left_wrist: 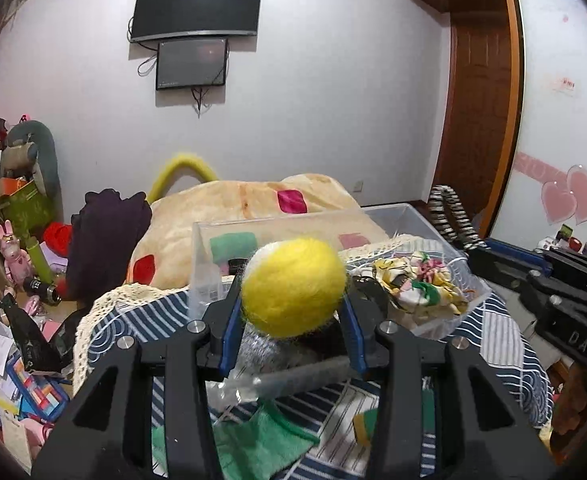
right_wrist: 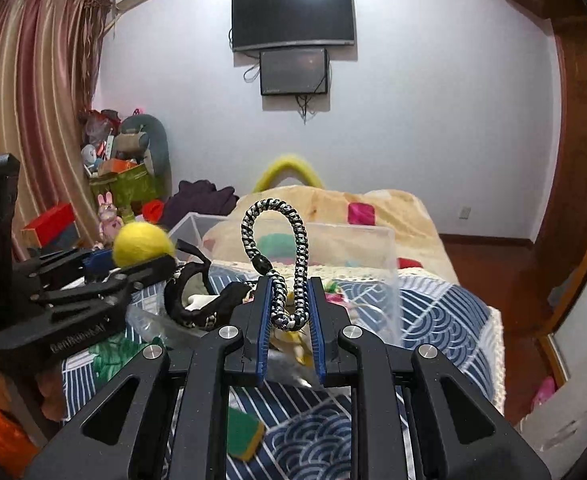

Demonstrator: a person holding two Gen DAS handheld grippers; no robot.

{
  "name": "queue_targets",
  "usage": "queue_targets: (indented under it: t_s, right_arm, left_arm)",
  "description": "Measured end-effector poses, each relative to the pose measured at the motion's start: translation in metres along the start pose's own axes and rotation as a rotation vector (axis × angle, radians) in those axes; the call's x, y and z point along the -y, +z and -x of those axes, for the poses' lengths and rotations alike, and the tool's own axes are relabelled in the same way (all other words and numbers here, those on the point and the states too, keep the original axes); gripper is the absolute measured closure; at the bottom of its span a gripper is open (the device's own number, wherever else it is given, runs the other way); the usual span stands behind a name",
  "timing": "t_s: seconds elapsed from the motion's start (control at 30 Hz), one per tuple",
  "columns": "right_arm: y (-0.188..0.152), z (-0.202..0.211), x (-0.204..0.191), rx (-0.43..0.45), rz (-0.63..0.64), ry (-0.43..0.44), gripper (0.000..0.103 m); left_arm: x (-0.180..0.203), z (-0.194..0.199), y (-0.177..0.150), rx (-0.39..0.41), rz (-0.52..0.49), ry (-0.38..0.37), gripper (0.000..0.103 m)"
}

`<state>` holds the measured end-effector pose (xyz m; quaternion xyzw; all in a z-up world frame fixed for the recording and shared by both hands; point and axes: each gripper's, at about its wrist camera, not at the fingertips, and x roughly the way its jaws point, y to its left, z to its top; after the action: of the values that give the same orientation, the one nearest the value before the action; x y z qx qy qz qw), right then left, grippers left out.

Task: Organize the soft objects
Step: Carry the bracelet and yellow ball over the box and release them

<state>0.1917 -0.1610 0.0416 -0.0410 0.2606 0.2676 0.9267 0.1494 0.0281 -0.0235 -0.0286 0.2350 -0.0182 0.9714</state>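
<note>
The left gripper (left_wrist: 293, 312) pinches a yellow ball (left_wrist: 293, 286) over the clear bin (left_wrist: 433, 224); the right gripper (right_wrist: 290, 304) clamps a braided cord (right_wrist: 299, 248). Both holds look shallow, so either could slip onto the counter (right_wrist: 433, 308).

Yellow fuzzy ball (left_wrist: 293, 286), black-and-white braided loop (right_wrist: 289, 264), navy wave-patterned tablecloth (right_wrist: 433, 304), green cloth (left_wrist: 261, 440), blue-padded black fingers (right_wrist: 263, 320)
</note>
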Motion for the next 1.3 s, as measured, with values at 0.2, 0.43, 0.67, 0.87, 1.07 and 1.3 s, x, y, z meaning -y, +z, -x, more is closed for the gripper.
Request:
queue_targets:
  t_s: [0.2,0.43,0.67,0.87,1.07,1.3]
  right_arm:
    - [-0.006,-0.031,-0.002,-0.075,0.004,0.002,0.087]
    - [-0.016,-0.04,0.003,-0.138,-0.001,0.0,0.084]
    - [-0.017,-0.029,0.006,-0.129,0.018,-0.005,0.066]
    - [-0.016,-0.012,0.007,-0.103,0.027,-0.028,0.052]
    - [-0.014,0.013,0.009,-0.032,-0.002,-0.015,0.027]
    - [-0.017,0.03,0.002,-0.007,0.012,-0.02,0.024]
  left_arm:
    - [0.009,-0.034,-0.002,-0.054,-0.007,-0.018,0.06]
    - [0.011,-0.061,-0.011,-0.123,-0.033,-0.002,0.06]
    - [0.018,-0.055,-0.014,-0.118,-0.058,0.002,0.05]
    - [0.023,-0.039,-0.014,-0.093,-0.078,0.007,0.037]
    - [0.021,-0.009,-0.015,-0.038,-0.067,0.007,0.025]
    - [0.012,0.021,-0.019,0.017,-0.04,0.026,0.003]
